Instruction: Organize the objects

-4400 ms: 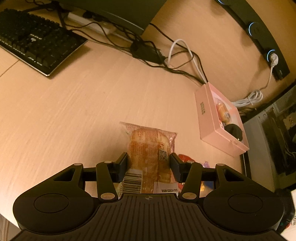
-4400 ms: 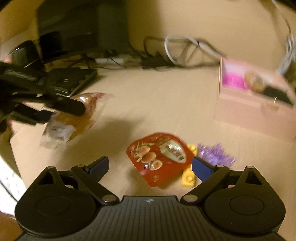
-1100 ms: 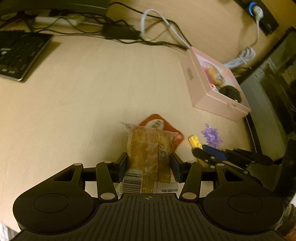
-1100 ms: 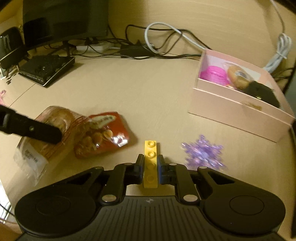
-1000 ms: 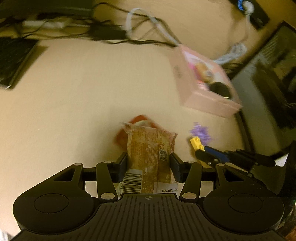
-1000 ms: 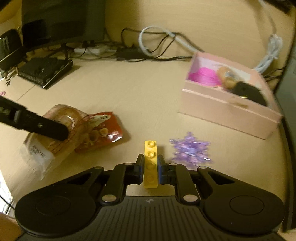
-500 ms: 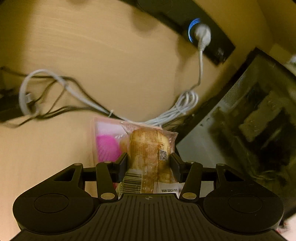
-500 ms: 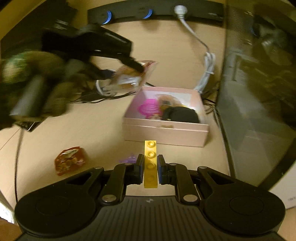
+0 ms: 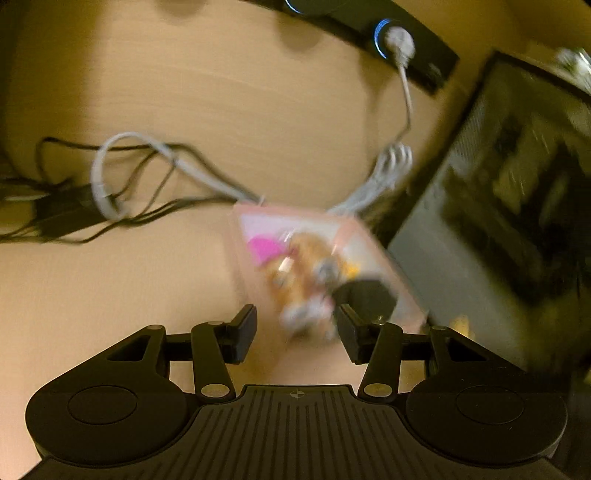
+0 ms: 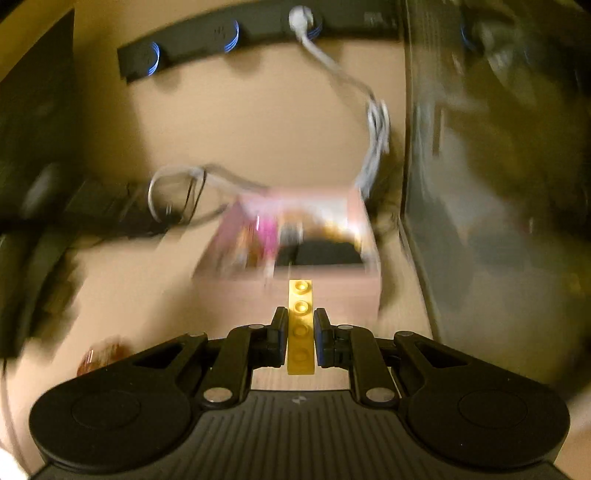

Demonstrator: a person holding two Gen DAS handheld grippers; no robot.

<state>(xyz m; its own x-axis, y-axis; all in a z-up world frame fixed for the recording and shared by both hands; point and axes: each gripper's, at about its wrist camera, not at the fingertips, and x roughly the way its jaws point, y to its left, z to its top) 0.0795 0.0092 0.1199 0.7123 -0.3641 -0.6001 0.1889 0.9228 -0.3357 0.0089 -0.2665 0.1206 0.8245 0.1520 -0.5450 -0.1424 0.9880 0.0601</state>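
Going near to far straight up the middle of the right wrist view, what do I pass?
Right tool shut on the yellow brick → front wall of the pink box → black item inside the box → white cable → black power strip at the top. Everything beyond the brick is motion-blurred.

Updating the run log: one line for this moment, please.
left gripper: open, bread packet just let go over pink box | right gripper: shut on yellow brick, facing box
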